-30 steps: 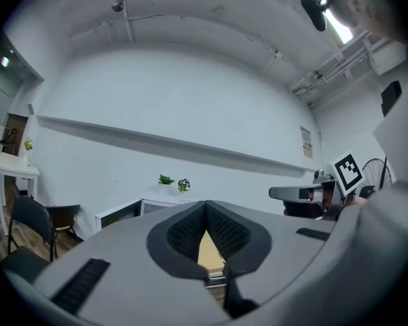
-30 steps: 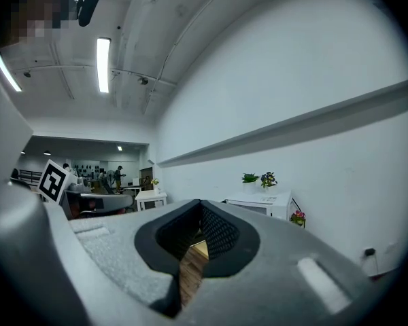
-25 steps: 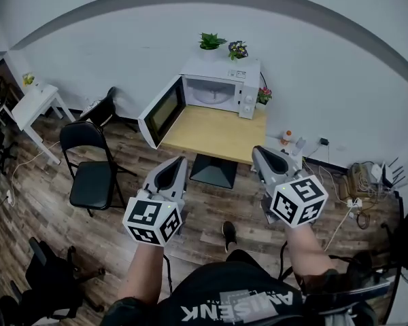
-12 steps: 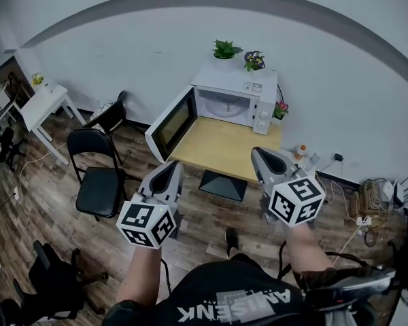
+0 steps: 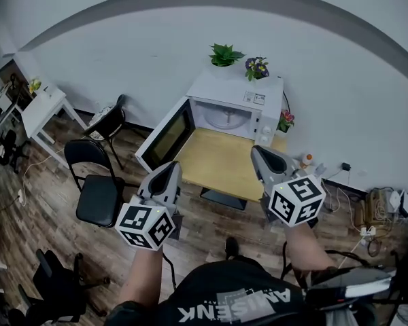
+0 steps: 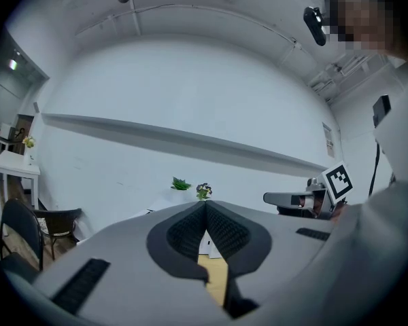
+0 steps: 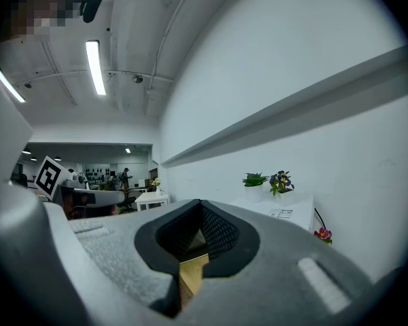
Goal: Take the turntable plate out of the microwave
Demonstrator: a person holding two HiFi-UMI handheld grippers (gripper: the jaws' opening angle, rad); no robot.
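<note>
a: where's the turntable plate (image 5: 226,118)?

b: inside the microwave (image 5: 239,87), lying flat on the cavity floor. the door (image 5: 164,136) hangs wide open to the left, so nothing blocks the way in.

a: and the tongs?

b: the left tongs (image 5: 168,166) and the right tongs (image 5: 256,150) are both closed tight, pads together, with nothing between them. they're held level, side by side, pointing at the oven and well short of it. i'd guess they're carried shut because there's nothing to grasp until the plate is within reach.

a: why both?

b: a wide disc, probably glass, likely wants a pinch on its rim and a steadying touch from the other side. they'd have to open first.

a: what does the oven sit on?

b: the back of a pale wooden tabletop (image 5: 221,160), bare in front, against a white wall (image 5: 122,60). two potted plants (image 5: 224,54) stand on the oven's top. the floor (image 5: 34,209) is dark planks, with a black folding chair (image 5: 95,189) to the left and a tangle of cables (image 5: 367,206) at the right.
</note>
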